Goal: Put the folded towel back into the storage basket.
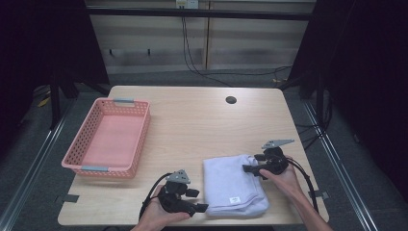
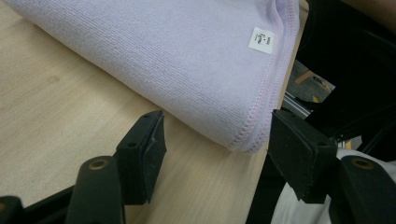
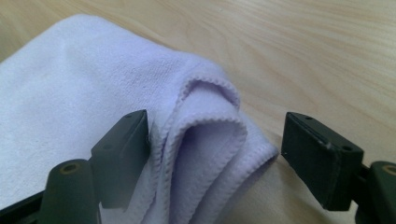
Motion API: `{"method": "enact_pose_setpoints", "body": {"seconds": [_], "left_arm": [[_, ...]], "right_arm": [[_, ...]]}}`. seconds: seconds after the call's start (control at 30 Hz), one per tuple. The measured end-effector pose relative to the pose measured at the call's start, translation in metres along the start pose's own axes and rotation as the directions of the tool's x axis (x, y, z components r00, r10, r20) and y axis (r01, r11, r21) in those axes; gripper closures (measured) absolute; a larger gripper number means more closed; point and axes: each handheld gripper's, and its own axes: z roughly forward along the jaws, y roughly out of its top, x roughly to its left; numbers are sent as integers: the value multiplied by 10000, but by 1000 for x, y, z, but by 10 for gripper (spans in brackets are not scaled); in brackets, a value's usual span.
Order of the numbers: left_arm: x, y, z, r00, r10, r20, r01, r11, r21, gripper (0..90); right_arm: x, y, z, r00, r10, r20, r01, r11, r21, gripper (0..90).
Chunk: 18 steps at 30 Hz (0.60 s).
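Lavender terry cloth, folded into a thick rectangular towel (image 1: 234,185), lies on the light wooden table (image 1: 192,125) near its front edge, and everything else is best placed from it. A small white care label (image 1: 234,199) sits on the towel's near end. Well apart to the towel's left stands the pink perforated plastic basket (image 1: 108,138), with nothing in it.

At the towel's near left corner is the left gripper (image 1: 201,200), held in the person's left hand (image 1: 161,217). In the left gripper view its jaws stand spread, one on the wood beside the fold, the other past the stitched corner (image 2: 250,140), with the pads not pressing the cloth. At the towel's far right corner is the right gripper (image 1: 251,171), in the right hand (image 1: 284,180). In the right gripper view its jaws are spread wide around the bunched, layered hems (image 3: 210,140); one pad (image 3: 123,154) is just beside the cloth, the other is clear of it.

As a judgement: the folding looks finished, since the layers are stacked neatly, and both grippers seem set on opposite corners for a lift. Left to do would be closing on the two corners, raising the bundle without letting the layers slip, and probably carrying it to the basket.
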Motion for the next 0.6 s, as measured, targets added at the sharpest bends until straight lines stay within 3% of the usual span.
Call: {"method": "enact_pose_setpoints", "body": {"seconds": [0.23,0.4,0.47,0.5,0.6], "left_arm": [[-1,0,8,9999,-35,128,32,9997,256,319],[-5,2,19,9997,35,241,-46,9990,455,293],[-6,2,24,9999,158,-52,-154,9978,642,289],[-6,2,25,9999,114,90,-119,9976,679,287],[-6,1,28,9997,223,-91,-214,9962,840,287]], "right_arm": [[2,-1,4,9999,-106,-123,112,9988,486,250],[4,-3,1,9978,-73,-663,112,9983,580,441],[4,-3,1,9961,-5,-879,60,9981,614,512],[4,-4,1,9957,-33,-931,86,9983,568,528],[5,-5,1,9940,51,-1096,19,9980,636,601]]}}
